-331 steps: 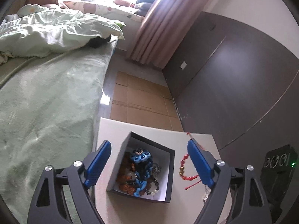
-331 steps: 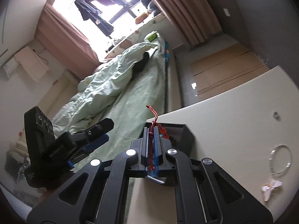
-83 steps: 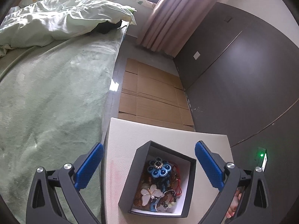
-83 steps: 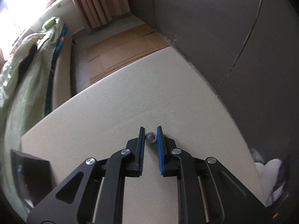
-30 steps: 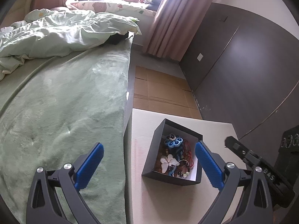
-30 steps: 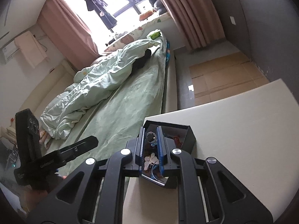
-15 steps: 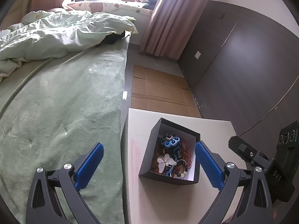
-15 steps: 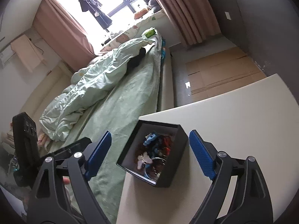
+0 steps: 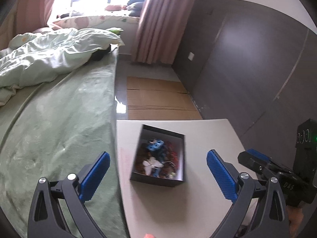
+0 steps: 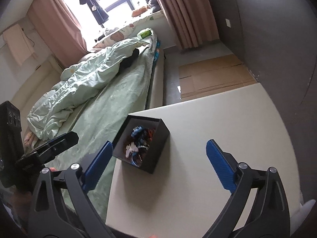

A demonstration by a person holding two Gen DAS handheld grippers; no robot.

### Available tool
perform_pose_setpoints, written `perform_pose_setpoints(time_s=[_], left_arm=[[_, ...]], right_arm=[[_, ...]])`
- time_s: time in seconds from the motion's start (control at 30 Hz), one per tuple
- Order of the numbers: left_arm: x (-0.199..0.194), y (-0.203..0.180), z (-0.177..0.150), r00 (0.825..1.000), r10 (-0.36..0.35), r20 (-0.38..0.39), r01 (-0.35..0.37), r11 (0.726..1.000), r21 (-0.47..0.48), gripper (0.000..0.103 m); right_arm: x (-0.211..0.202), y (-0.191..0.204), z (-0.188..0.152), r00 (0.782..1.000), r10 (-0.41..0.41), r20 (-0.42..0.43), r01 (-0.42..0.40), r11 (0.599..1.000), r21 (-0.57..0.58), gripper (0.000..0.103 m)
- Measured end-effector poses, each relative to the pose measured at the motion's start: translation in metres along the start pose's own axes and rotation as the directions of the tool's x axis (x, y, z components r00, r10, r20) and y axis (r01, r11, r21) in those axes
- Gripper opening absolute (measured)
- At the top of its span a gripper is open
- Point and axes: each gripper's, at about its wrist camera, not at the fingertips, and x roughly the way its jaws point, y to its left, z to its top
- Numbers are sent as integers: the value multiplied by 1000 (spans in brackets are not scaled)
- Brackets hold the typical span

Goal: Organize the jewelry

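Observation:
A black open box stands on the cream table, near its left edge. It holds mixed jewelry: a blue flower piece, a white butterfly piece, red and brown beads. The box also shows in the right wrist view. My left gripper is open and empty, held back from the box. My right gripper is open and empty, also back from the box; it shows at the right edge of the left wrist view.
A bed with a green cover lies against the table's left side, with a rumpled quilt on it. Flattened cardboard lies on the floor beyond the table. A dark wall panel runs along the right.
The right gripper carried a small ring over the box, opened, and the ring is gone from its fingers. Both grippers have since drawn back from the box.

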Motion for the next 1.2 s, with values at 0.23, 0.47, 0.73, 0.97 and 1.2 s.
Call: perform_pose_setpoints(time_s=[0.23,0.47,0.73,0.97,1.2], left_arm=[[-15,-28,-7,999,23,-38,-20,998,58,95],[-34,-49,-15,998,60,-6,-59,994,88,95],[-52,-65,-27,996,65,53,-70,994,85,95],[-63,-73,-30,995,78,67,-83,995,64,95],[-63,-81,-34,996,69,59,-73,995,67,95]], right_arm=[[-34,-7,-3,1000,-16,-9,16,1000,0,98],[-63,-13,-8,999,-36,-19,35,999,-18,98],[-82,-26,-21,996,-70,-53,69,997,-25,98],[-97,-28,-26,996,-76,-45,76,997,-15,98],[-110,-29,-31,997,-78,-26,78,997,-8,98]])
